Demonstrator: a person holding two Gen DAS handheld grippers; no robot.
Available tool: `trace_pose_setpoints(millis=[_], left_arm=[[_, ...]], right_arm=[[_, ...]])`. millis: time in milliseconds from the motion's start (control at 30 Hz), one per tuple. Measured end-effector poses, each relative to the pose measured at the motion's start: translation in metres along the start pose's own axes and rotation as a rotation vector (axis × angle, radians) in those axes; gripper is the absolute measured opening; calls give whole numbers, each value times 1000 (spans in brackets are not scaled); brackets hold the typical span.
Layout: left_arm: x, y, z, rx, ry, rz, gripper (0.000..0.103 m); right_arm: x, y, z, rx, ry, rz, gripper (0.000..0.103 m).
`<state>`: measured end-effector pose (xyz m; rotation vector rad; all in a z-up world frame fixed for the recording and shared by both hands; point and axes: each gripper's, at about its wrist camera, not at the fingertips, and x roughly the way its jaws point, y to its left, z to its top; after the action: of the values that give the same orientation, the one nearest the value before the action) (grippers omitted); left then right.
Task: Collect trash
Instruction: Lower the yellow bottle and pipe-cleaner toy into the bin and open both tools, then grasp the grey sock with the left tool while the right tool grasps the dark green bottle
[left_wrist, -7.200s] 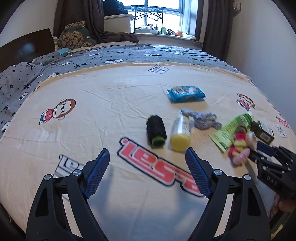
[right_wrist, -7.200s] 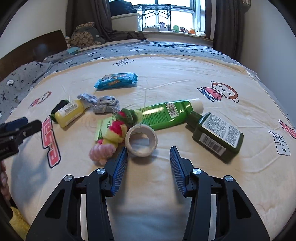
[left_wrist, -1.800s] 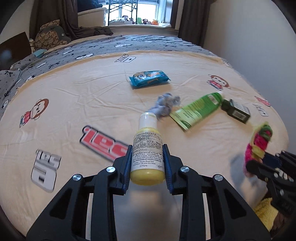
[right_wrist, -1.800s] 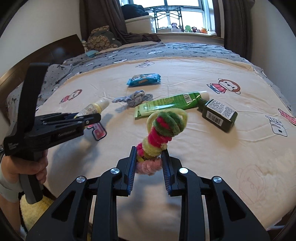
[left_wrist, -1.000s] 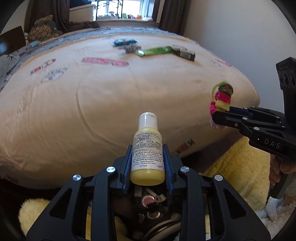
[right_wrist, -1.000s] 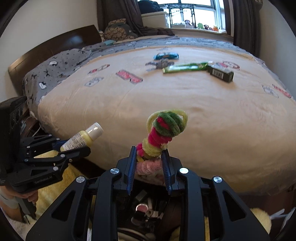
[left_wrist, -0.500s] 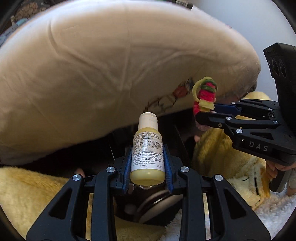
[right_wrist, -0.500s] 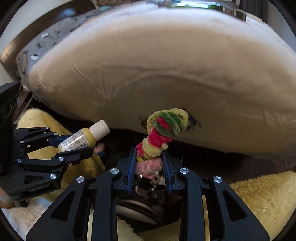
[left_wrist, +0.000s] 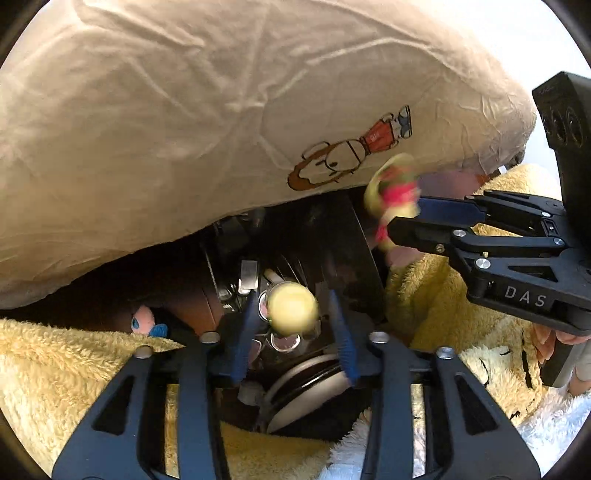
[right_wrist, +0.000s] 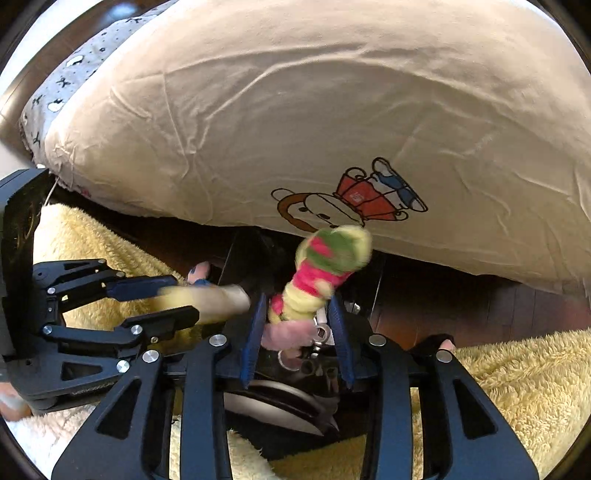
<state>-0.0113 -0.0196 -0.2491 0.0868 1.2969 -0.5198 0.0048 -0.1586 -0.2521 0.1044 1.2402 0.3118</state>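
My left gripper (left_wrist: 293, 332) is open over a dark bin (left_wrist: 332, 243) at the foot of the bed. The yellow bottle (left_wrist: 292, 308) is loose between its fingers, bottom toward the camera, blurred and falling into the bin. It also shows as a blur in the right wrist view (right_wrist: 207, 297). My right gripper (right_wrist: 297, 338) has opened a little; the striped pink, yellow and green fuzzy toy (right_wrist: 321, 273) stands blurred between its fingers over the same bin. The toy also shows in the left wrist view (left_wrist: 393, 195).
The cream bedspread with a monkey print (right_wrist: 351, 203) hangs over the bed edge just above the bin. A yellow fluffy rug (right_wrist: 517, 376) covers the floor around it. The bin holds a pale round lid (left_wrist: 306, 384) and small metal pieces.
My left gripper has opened and the yellow bottle has tipped and is dropping into the bin. My right gripper's fingers have spread and the toy is blurred with motion. Both grippers moved lower.
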Motion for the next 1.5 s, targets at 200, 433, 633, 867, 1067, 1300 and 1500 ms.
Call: trace_pose_setpoints(millis=[200,433,633,867,1067,1300,1500], left_arm=[[-16,6,4,-14,-60,45,55],[-63,11,27,-23,-197,94,73],[-106,11,66,-8,-324,136,76],[-121,19,124,3,-405,131,76],[-124,20,189,18,-456,134,76],[-114,26,277,35,-474,201,66],[-83,24,328,66,-410,226,65]], right_arm=[[-16,-8,6,32,-47,-16,60],[-65,-22,28,53,-198,-69,93],[-110,-38,59,22,-319,-132,93],[-130,-77,120,61,-392,-207,95],[-125,-106,170,85,-405,-267,95],[-119,-131,218,68,-413,-350,94],[-109,-137,249,14,-383,-389,92]])
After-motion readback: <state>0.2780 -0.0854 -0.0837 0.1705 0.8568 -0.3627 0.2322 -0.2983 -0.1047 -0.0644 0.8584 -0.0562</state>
